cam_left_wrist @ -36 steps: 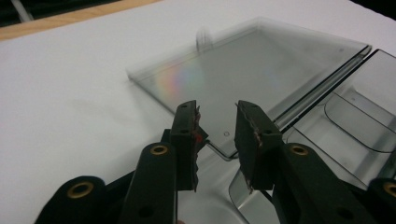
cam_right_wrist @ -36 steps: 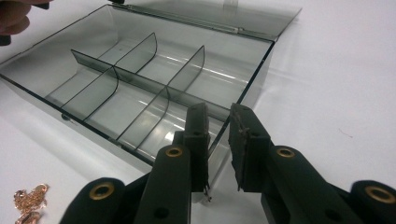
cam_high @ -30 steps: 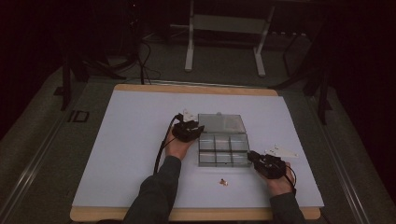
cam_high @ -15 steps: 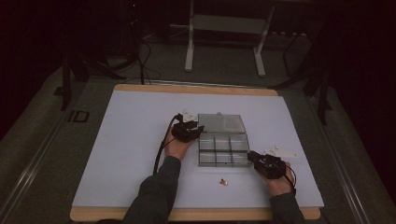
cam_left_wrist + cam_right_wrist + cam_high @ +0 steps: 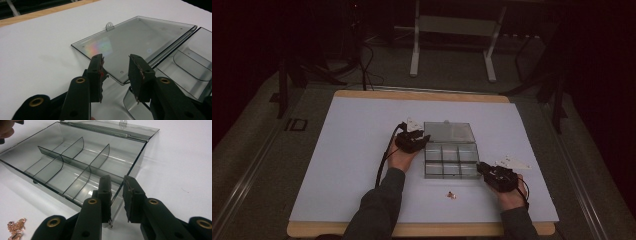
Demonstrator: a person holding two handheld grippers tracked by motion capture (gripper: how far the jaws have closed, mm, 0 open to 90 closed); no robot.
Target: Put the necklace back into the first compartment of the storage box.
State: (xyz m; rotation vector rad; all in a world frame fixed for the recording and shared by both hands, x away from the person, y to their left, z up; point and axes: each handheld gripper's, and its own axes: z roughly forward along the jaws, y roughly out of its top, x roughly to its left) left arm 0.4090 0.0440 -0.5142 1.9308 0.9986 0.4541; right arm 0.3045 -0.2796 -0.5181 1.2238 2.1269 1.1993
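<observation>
I see a clear plastic box (image 5: pixel 451 161) sitting a little toward 4 o'clock of the middle of the white surface (image 5: pixel 337 165), its lid (image 5: pixel 449 132) folded flat open toward 12 o'clock. Inside, dividers split it into six compartments, and I cannot make out anything in them. A small coppery chain (image 5: pixel 451 195) lies on the surface just off the box's near edge, toward 6 o'clock; in the right gripper view it is cut off at the bottom left corner (image 5: pixel 15 226).

My left tool (image 5: pixel 420 140) sits at the box's 9 o'clock side, by the hinge between lid and tray. In the left gripper view (image 5: pixel 115 72) its jaws stand apart with a clear gap, empty, hovering above the lid's corner. The left hand (image 5: pixel 402 157) wraps the tool from below, forearm and dark sleeve (image 5: pixel 379 210) reaching in from 6 o'clock.

My right tool (image 5: pixel 484 169) is at the box's near right corner. In the right gripper view (image 5: pixel 117 197) its jaws are slightly parted either side of the box's corner wall; whether they touch it I cannot tell. The right hand (image 5: pixel 511 196) is mostly hidden under the tool.
</observation>
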